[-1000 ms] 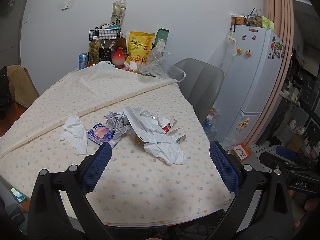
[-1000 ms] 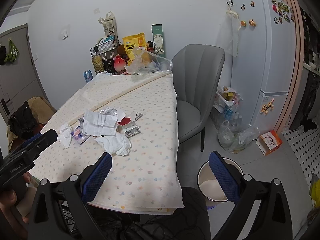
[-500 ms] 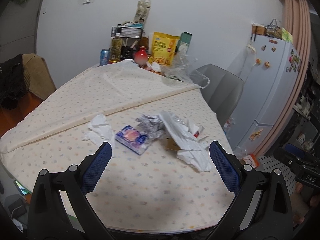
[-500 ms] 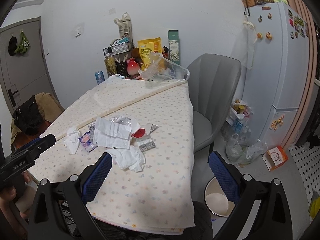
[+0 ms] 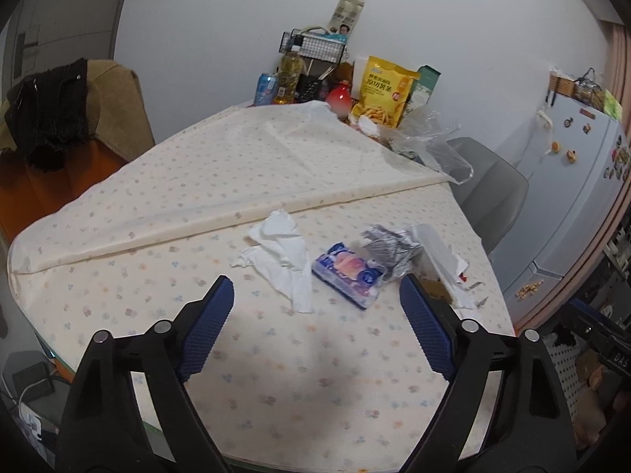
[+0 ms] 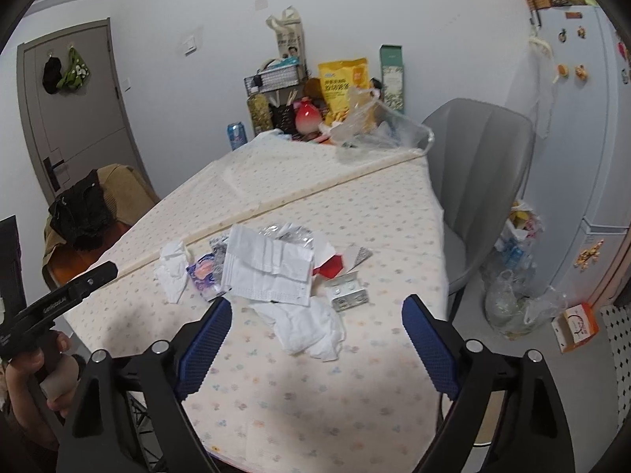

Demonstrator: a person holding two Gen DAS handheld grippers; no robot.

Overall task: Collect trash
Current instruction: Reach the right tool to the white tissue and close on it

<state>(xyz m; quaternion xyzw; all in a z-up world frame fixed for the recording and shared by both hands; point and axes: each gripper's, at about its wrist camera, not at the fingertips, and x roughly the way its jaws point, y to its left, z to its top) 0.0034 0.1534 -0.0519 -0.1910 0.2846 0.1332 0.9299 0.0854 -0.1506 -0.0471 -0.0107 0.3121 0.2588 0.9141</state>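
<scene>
left wrist view: left claw point(image 5: 313, 321) closing, nothing between its jaws, above the bench point(image 5: 276, 374). crumpled tissue point(image 5: 282, 262) lies mid-bench beside a wipes packet point(image 5: 349, 274); light, soft, best pinched at a raised fold. right claw point(image 6: 315, 337) likewise closing, empty.

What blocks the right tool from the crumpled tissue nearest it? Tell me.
Nothing visible. The right tool hangs above the tablecloth, its jaws closing on nothing, and the crumpled tissue lies just ahead with only bare cloth between. The paper sheet lies behind it.
</scene>
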